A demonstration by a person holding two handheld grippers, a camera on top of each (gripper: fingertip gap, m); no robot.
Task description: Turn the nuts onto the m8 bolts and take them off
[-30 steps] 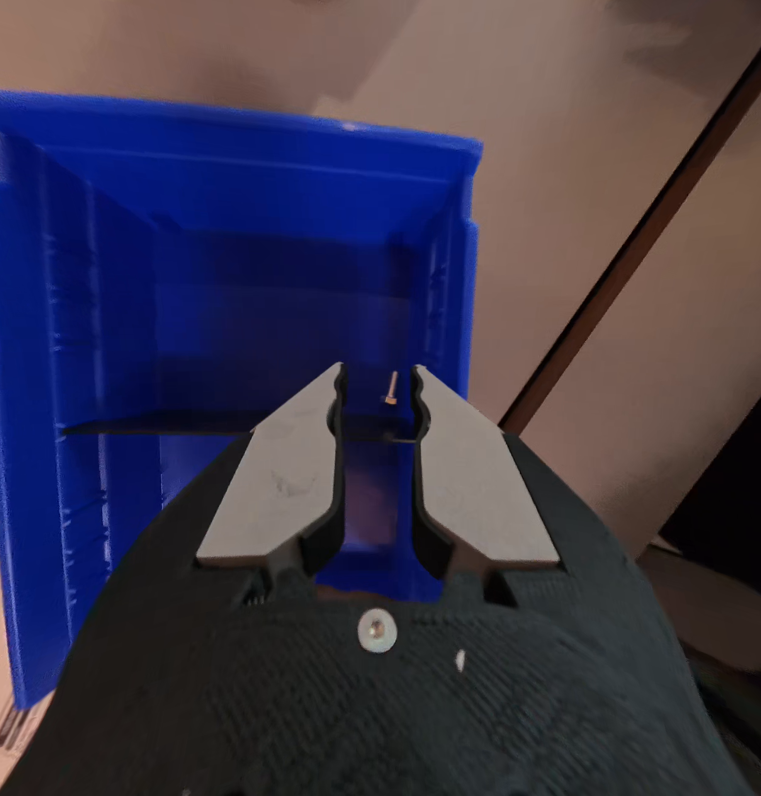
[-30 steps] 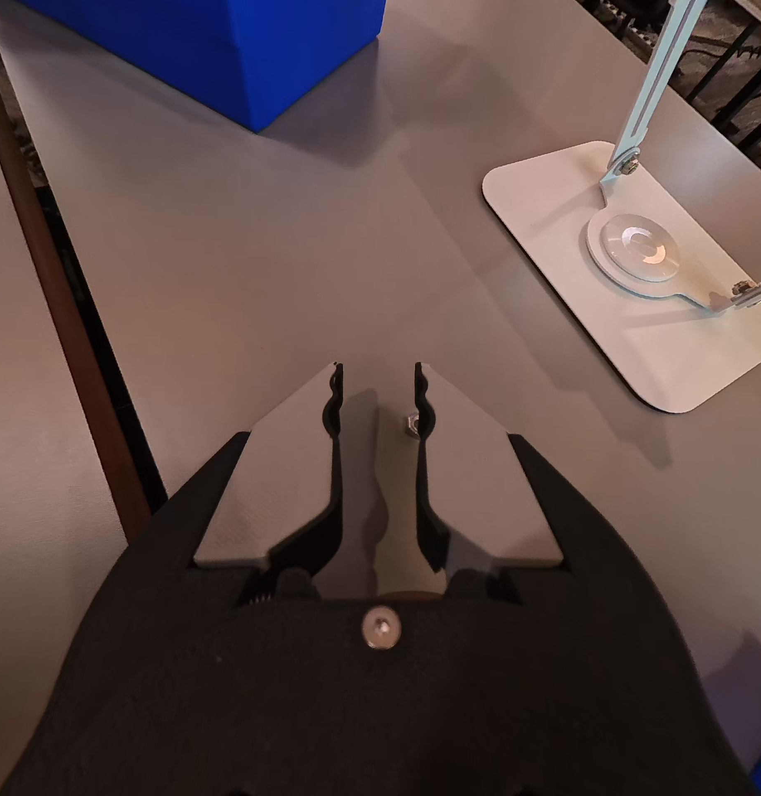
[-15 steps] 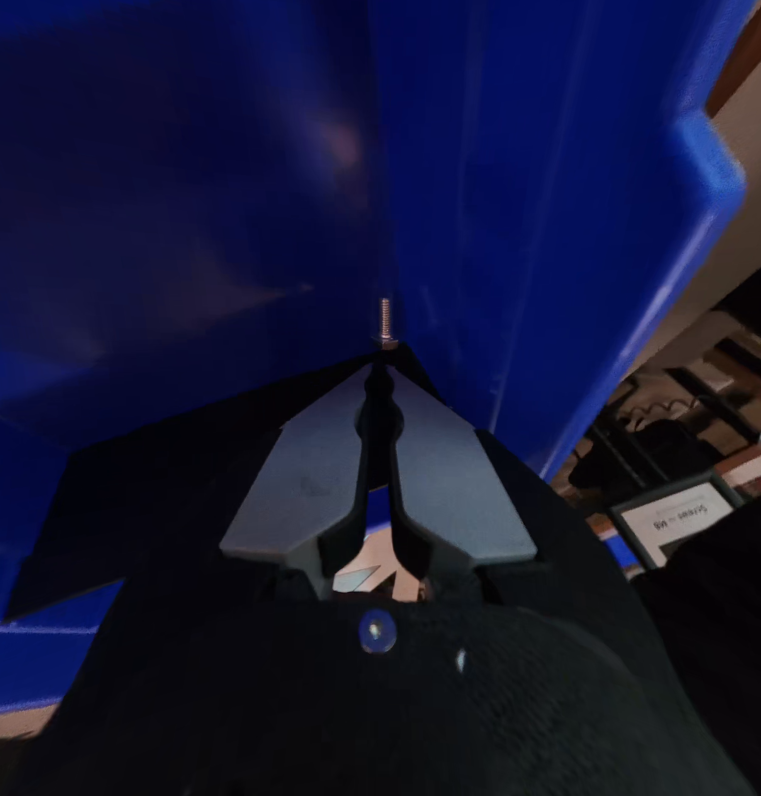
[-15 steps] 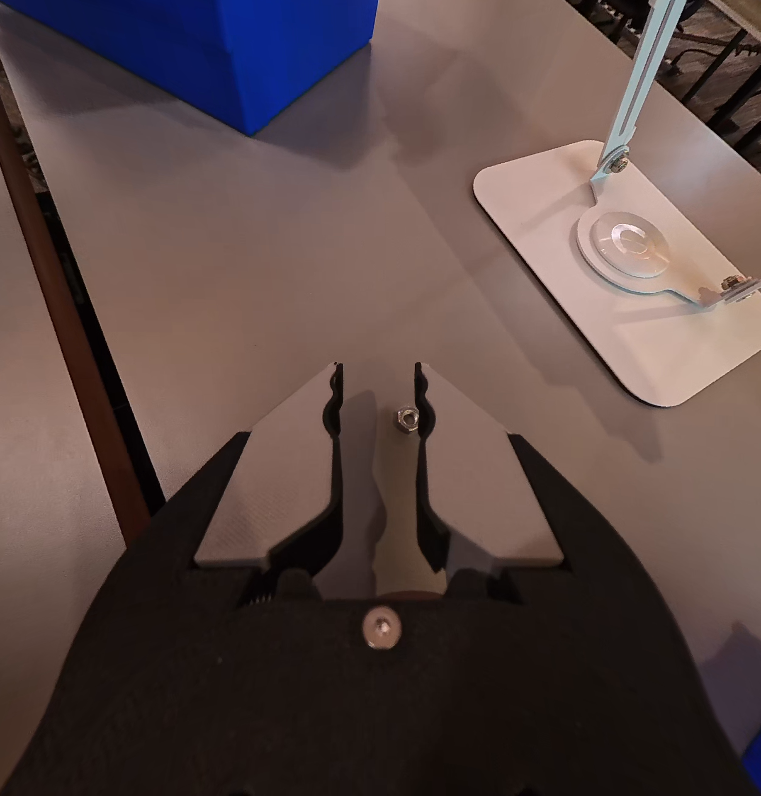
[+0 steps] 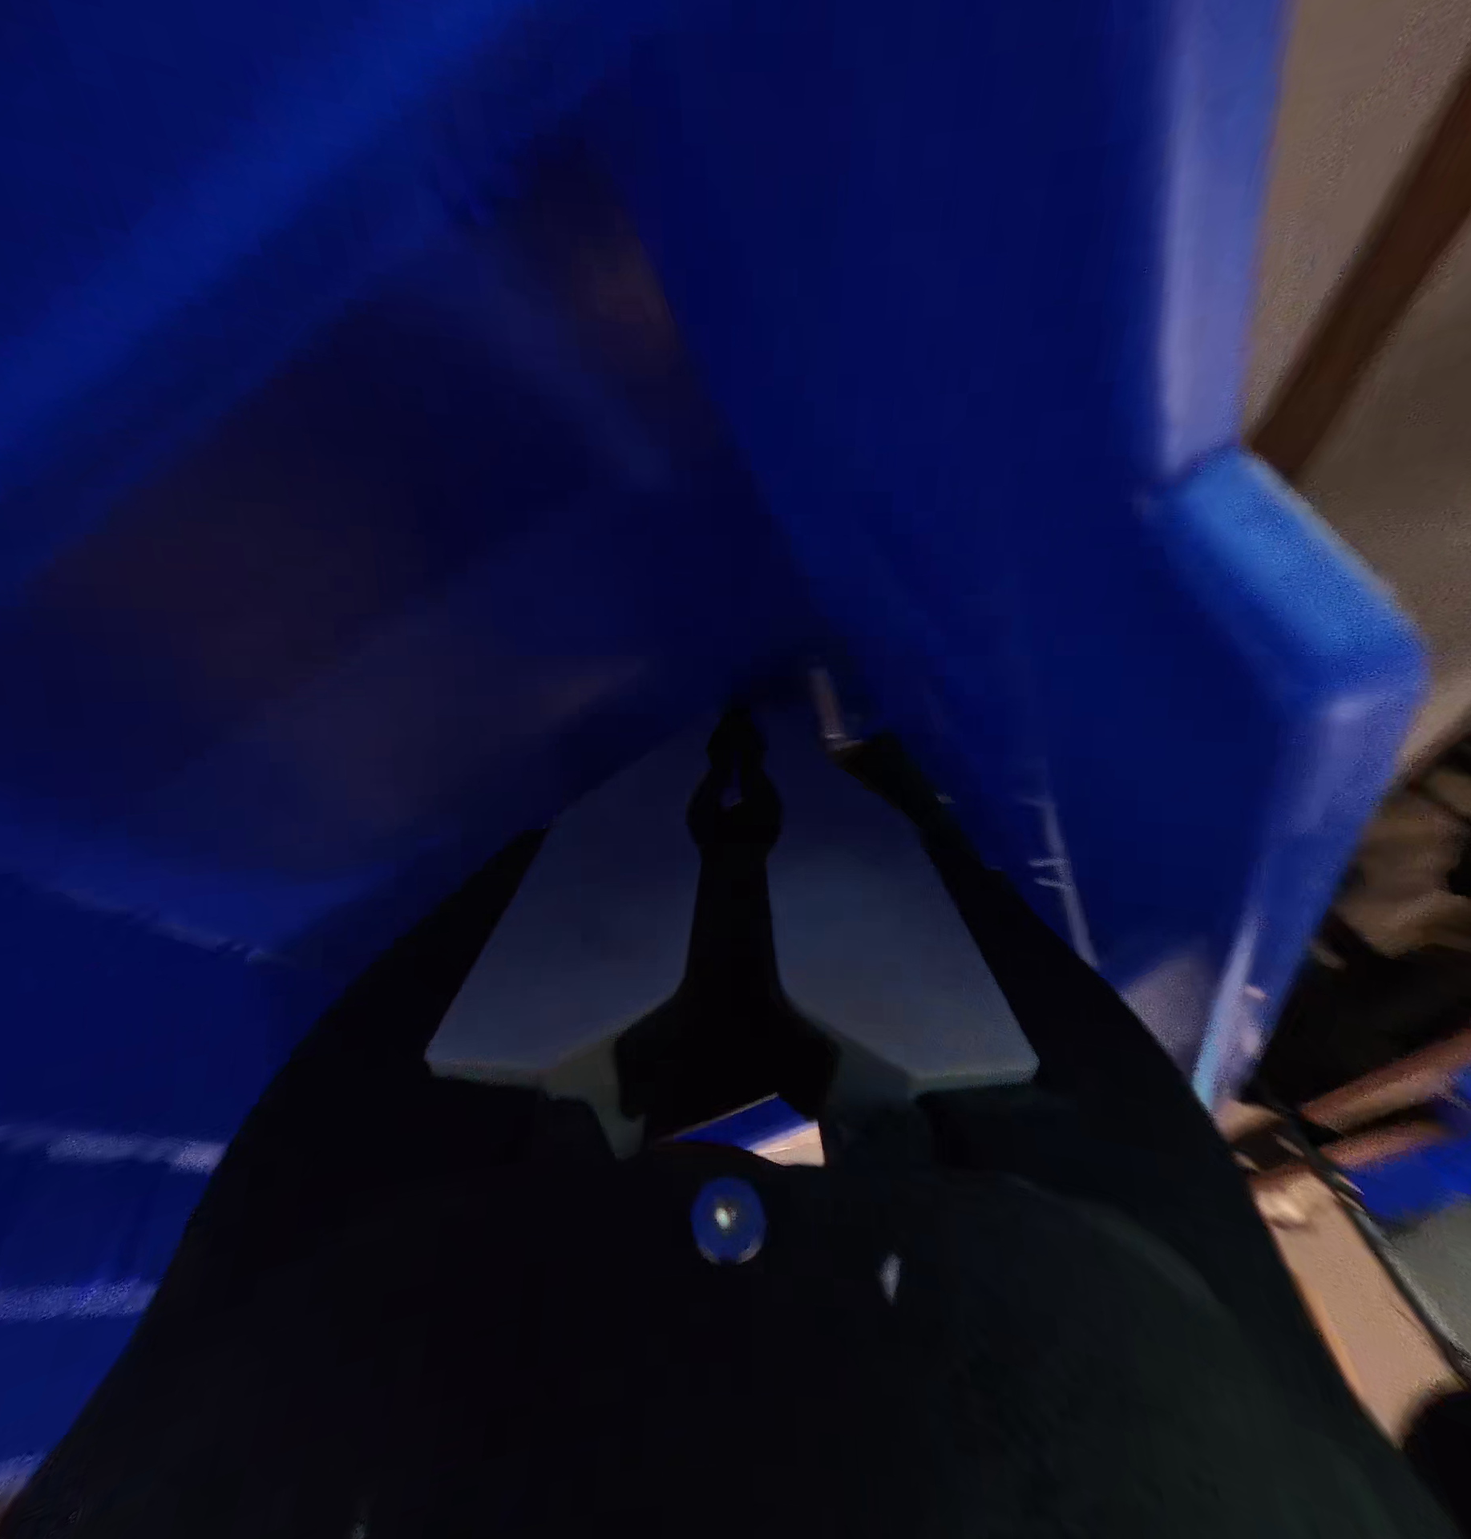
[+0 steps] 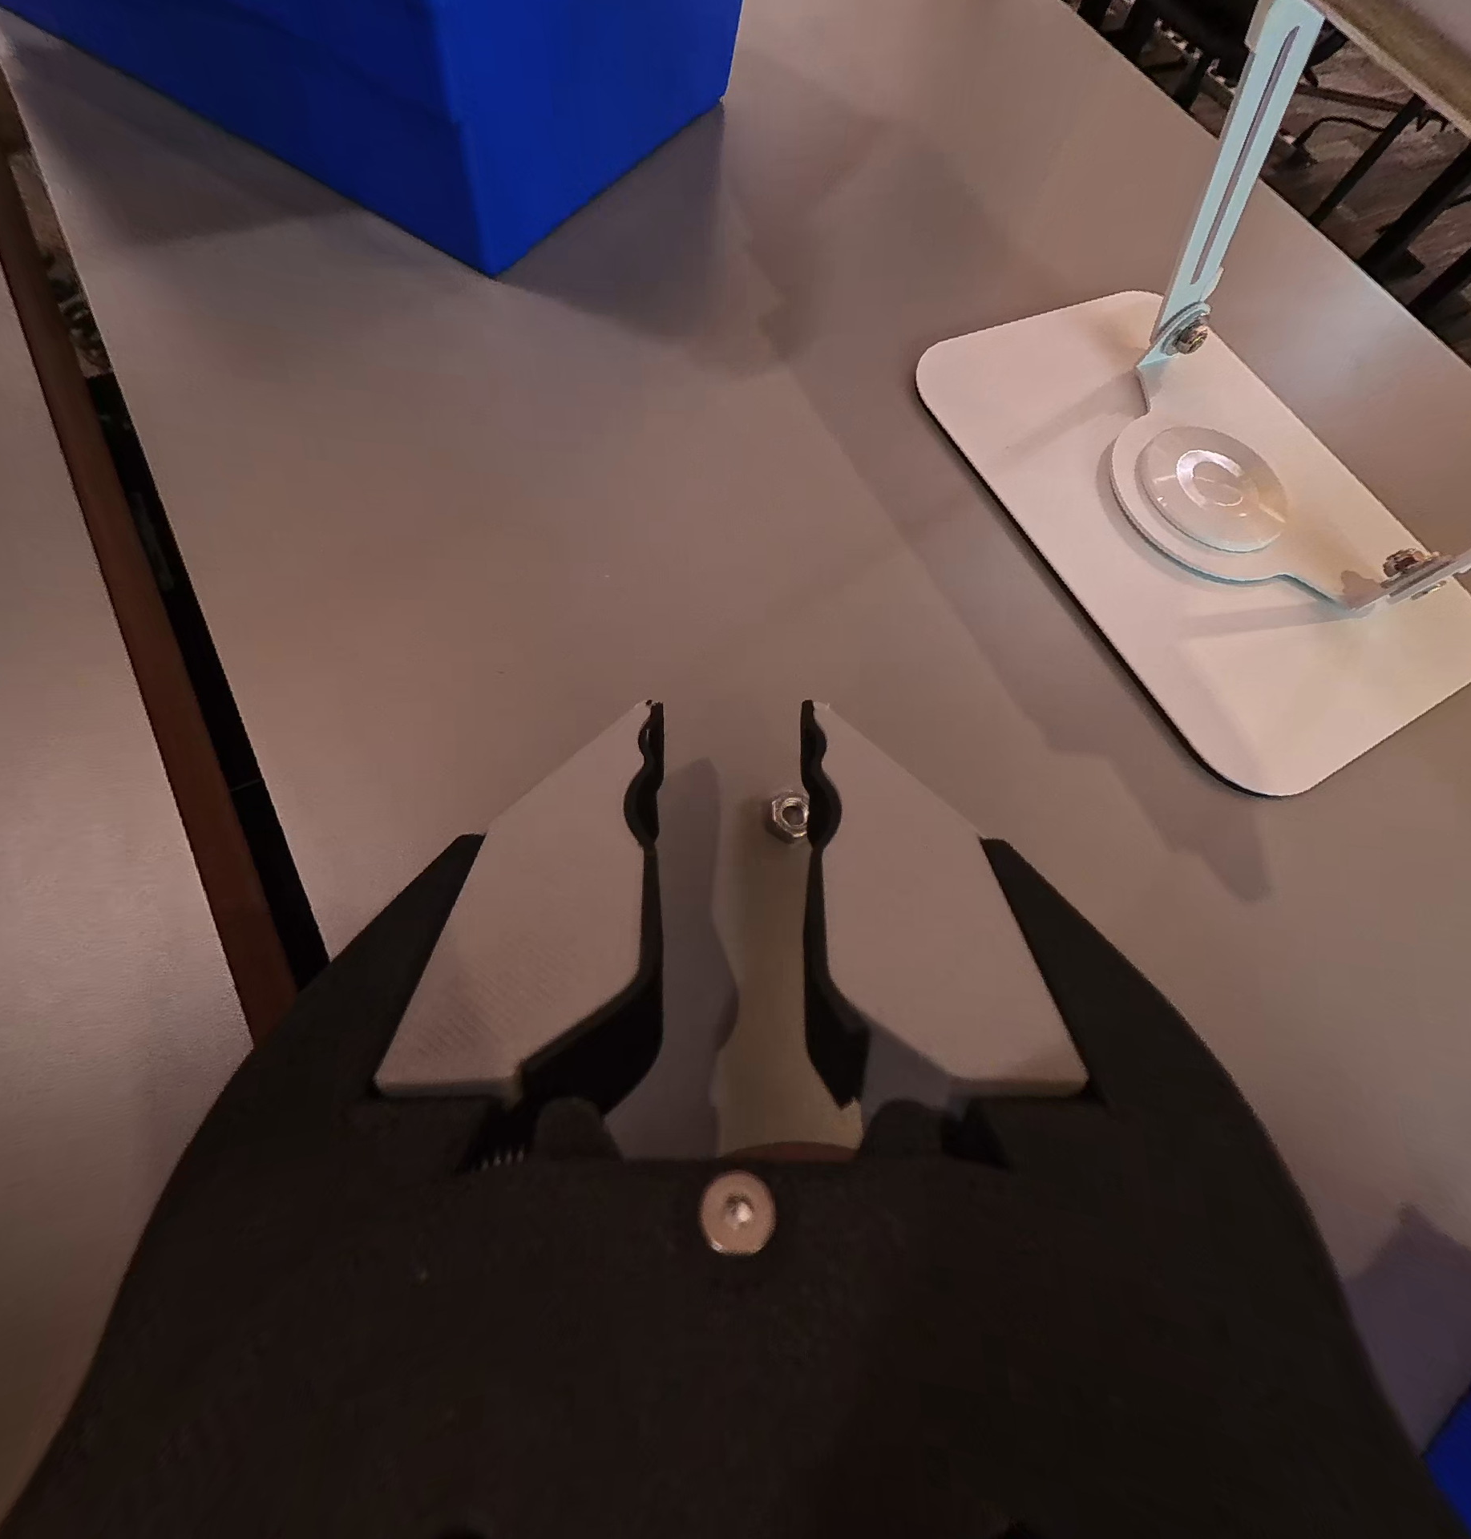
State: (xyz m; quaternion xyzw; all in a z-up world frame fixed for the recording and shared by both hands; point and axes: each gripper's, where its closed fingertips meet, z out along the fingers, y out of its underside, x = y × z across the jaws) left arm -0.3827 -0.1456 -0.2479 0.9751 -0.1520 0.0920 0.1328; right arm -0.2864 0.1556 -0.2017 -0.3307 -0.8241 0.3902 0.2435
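Left gripper [image 5: 744,749] clenched inside blue bin [image 5: 1265,583], bolt [image 5: 827,708] just beside its tip (blurred, grasp unclear). Right gripper [image 6: 732,724] released, straddling nut [image 6: 786,814] on table [image 6: 465,516].

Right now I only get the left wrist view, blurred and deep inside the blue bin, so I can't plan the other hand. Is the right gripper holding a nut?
Observer: No. The right gripper is open and holds nothing.
Operator: Then where is the nut?
Observer: The nut lies flat on the grey table, between the two fingers and close to the inner edge of the right one. I can't tell whether it touches.
Operator: Is there anything nearby to avoid?
Observer: A white stand base sits on the table ahead and to the right, well apart from the nut.
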